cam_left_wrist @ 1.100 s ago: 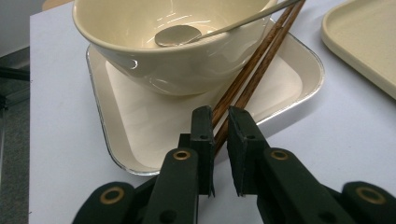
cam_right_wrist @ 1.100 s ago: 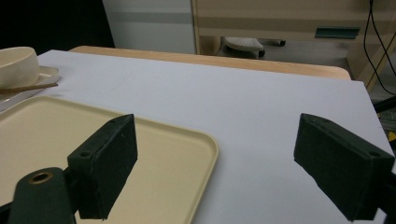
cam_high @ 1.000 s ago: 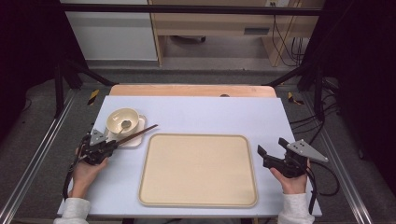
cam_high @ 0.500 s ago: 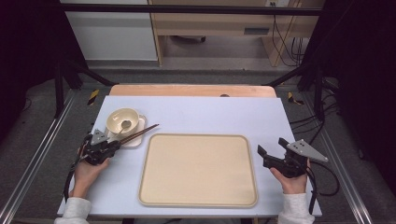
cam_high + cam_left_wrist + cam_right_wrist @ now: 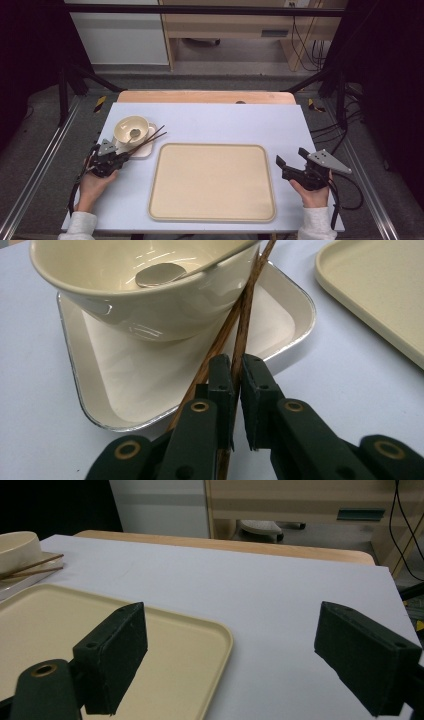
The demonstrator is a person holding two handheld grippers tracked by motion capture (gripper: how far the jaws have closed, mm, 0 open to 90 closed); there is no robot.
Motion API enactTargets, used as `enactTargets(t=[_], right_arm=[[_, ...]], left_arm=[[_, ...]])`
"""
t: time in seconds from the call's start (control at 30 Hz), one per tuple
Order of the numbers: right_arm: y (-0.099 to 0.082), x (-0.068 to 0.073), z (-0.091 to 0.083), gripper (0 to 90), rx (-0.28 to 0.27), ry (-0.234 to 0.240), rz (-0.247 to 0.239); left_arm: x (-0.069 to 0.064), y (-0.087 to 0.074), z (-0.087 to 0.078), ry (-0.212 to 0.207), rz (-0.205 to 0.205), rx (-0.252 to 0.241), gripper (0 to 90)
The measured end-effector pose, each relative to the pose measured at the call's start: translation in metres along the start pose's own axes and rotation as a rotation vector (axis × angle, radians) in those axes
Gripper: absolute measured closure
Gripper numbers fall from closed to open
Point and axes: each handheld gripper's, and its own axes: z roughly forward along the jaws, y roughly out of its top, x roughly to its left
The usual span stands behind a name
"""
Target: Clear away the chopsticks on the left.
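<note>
A pair of brown chopsticks (image 5: 150, 140) (image 5: 250, 305) leans from a small white dish (image 5: 145, 151) (image 5: 125, 385) against a cream bowl (image 5: 131, 129) (image 5: 150, 305). A metal spoon (image 5: 160, 274) rests inside the bowl. My left gripper (image 5: 125, 156) (image 5: 237, 370) sits at the near end of the chopsticks. Its jaws have just been closing, and one stick is pinched between the pads while the other runs along the outside of one jaw. My right gripper (image 5: 290, 157) (image 5: 250, 650) hovers open and holds nothing, at the right edge of a large beige tray (image 5: 212, 182) (image 5: 75, 625).
The beige tray lies bare in the middle of the white table (image 5: 225, 120). A wooden strip (image 5: 205, 96) borders the table's far edge. Metal rails run along both sides, and cables hang at the right.
The left gripper's jaws have drawn a little closer on the chopsticks. Both hands stay where they were.
</note>
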Motion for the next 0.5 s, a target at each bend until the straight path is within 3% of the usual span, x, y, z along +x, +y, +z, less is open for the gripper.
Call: enactTargets(t=[0.2, 0.5], right_arm=[[0.0000, -0.0005, -0.0005, 13.9, 0.000, 0.000, 0.002], [0.0004, -0.0012, -0.0017, 13.9, -0.002, 0.000, 0.008]], left_arm=[[-0.0018, 0.0006, -0.0004, -0.031, 0.002, 0.004, 84.8], [-0.0019, 0.0010, -0.0055, -0.088, -0.023, -0.032, 85.1]])
